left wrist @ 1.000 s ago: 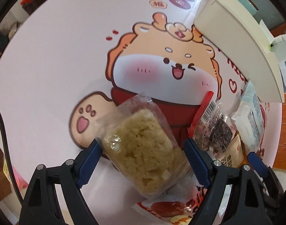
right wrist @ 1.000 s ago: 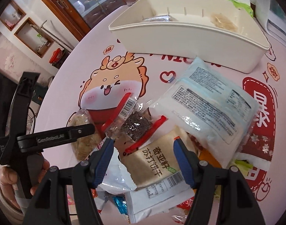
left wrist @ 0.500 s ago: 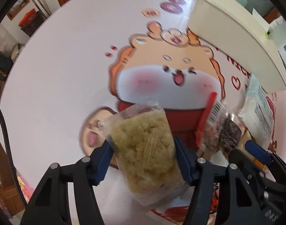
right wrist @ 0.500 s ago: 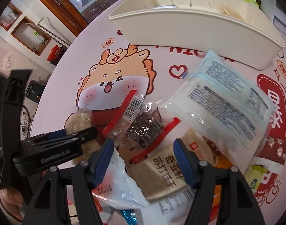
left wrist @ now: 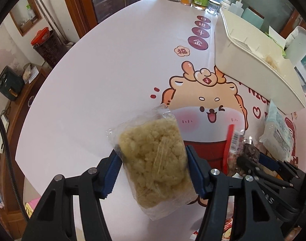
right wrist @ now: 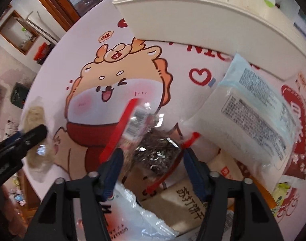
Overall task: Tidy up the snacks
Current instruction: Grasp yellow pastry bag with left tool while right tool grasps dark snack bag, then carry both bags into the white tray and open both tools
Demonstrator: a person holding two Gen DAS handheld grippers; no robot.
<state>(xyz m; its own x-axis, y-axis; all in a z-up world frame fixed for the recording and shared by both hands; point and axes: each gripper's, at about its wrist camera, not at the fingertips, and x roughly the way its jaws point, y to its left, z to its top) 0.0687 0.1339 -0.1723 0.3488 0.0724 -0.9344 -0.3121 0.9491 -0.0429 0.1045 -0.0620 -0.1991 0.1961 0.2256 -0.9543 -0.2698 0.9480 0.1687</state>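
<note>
Holding a clear packet of pale crumbly rice cake (left wrist: 153,160) between its blue pads (left wrist: 195,172), my left hand-held gripper (left wrist: 153,172) is clenched on the packet's two long sides, and the packet hangs above the bench (left wrist: 104,80), clear of the pink cartoon cloth. From my right wrist camera the same packet (right wrist: 35,120) shows at the left edge of the view, with the dark tip of the left hand-held gripper (right wrist: 26,138) across it.

My right hand-held gripper (right wrist: 153,168) points down over the heap of snacks at the near edge of the bench. Its jaws are closing, and between them lies a clear packet with red edges and a dark seaweed-like filling (right wrist: 157,150). The picture is blurred here, so I cannot tell whether the pads already press on it; I think there is still a small gap on both sides.

Under this packet lies a beige cracker packet with Chinese letters (right wrist: 189,202), and next to it, toward me, a crumpled white-and-clear wrapper (right wrist: 137,219). A big white and light-blue bag with small printed text (right wrist: 253,116) lies just beside the dark packet on the right, reaching to the cream plastic bin (right wrist: 203,26). The bin stands near the far right edge of the bench; in my left view, something pale and crumbly (left wrist: 272,62) is inside it.
</note>
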